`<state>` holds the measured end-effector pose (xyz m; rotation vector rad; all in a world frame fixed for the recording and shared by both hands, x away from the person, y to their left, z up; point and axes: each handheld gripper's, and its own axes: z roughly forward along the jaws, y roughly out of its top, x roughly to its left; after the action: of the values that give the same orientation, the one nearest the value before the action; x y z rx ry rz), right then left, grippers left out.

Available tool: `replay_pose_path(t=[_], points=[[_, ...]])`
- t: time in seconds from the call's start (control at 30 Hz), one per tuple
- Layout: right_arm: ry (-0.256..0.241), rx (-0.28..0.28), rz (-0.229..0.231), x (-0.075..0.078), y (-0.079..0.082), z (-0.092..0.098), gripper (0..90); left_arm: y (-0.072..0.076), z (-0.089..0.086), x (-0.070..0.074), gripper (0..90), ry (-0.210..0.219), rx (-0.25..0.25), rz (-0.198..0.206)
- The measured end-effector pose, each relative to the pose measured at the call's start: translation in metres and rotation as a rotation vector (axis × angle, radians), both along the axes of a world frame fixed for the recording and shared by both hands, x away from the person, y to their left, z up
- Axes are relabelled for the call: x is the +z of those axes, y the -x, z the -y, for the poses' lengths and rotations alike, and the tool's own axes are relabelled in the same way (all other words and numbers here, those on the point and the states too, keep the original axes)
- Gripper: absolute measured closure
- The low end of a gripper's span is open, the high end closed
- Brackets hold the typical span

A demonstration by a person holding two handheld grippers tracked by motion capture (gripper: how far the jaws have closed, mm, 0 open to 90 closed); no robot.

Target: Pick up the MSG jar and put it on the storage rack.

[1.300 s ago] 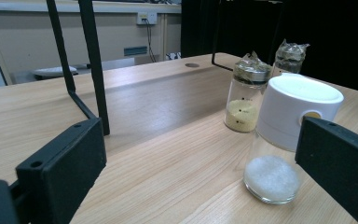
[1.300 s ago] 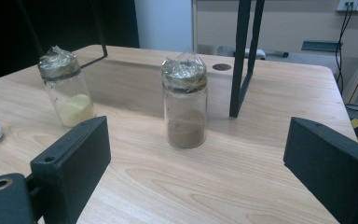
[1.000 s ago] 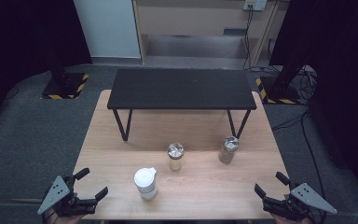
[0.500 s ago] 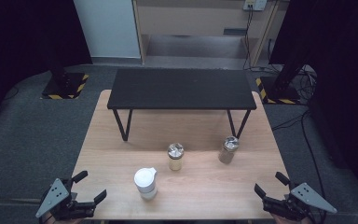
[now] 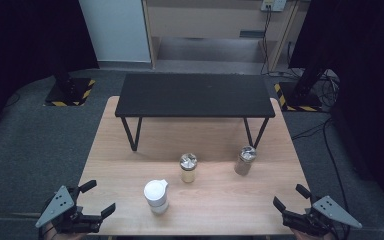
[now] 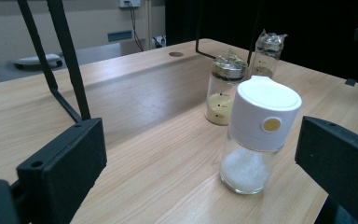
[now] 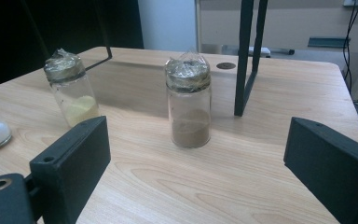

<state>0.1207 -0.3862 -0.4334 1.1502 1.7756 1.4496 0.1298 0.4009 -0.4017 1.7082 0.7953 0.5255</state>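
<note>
Nothing started yet, judging by the layout. Left tongs [image 5: 94,200] sit at the lower left of the high view, jaws spread wide, holding nothing, just off the desk's [image 5: 220,210] near edge. Right tongs [image 5: 291,198] at the lower right, also wide & empty. Both well apart from the jars.

Nearest thing: white-capped jar [image 5: 156,196], low centre-left in the high view, upright, white granules at the bottom. In the left gripper view it stands right of centre [image 6: 260,140], framed btwn the jaws but not touched. Looks like the left side's likely first pick, a guess only.

Next back: jar w/ yellow powder [image 5: 188,168], mid frame, upright. Right of it, jar w/ brown powder [image 5: 244,160], centred btwn the right tongs' jaws in the right gripper view [image 7: 188,102], also untouched. Both have crinkled clear film over the lids.

Farthest: small black table [image 5: 195,95] standing on the desk's far half, top bare.

Left to do: all of it, approach, grip, move. Where the jars should go can't be read from here.

Hard to see: hands mostly cut off by the bottom edge of the high view; the white-capped jar is cut at the left edge of the right gripper view; small print on the yellow jar too tiny to read; surroundings dark.
</note>
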Motion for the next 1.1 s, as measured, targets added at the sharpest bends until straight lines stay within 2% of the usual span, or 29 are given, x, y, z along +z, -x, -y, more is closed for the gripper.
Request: replay_pose_path(t=[0.07, 0.17, 0.6, 1.1], points=[[-0.002, 0.000, -0.001, 0.000, 0.000, 0.000, 7.5, -0.002, -0.001, 0.003, 1.0, 0.008, -0.010, -0.016], [-0.005, -0.003, 0.003, 0.000, 0.001, 0.001, 7.5, -0.004, 0.001, 0.010, 1.0, -0.002, -0.018, -0.024], [-0.011, -0.006, 0.004, -0.001, 0.001, 0.002, 7.5, -0.014, 0.011, 0.030, 0.9, -0.036, -0.064, -0.035], [-0.015, -0.005, 0.004, -0.001, 0.001, 0.002, 7.4, -0.026, 0.025, 0.040, 1.0, -0.062, -0.107, -0.058]])
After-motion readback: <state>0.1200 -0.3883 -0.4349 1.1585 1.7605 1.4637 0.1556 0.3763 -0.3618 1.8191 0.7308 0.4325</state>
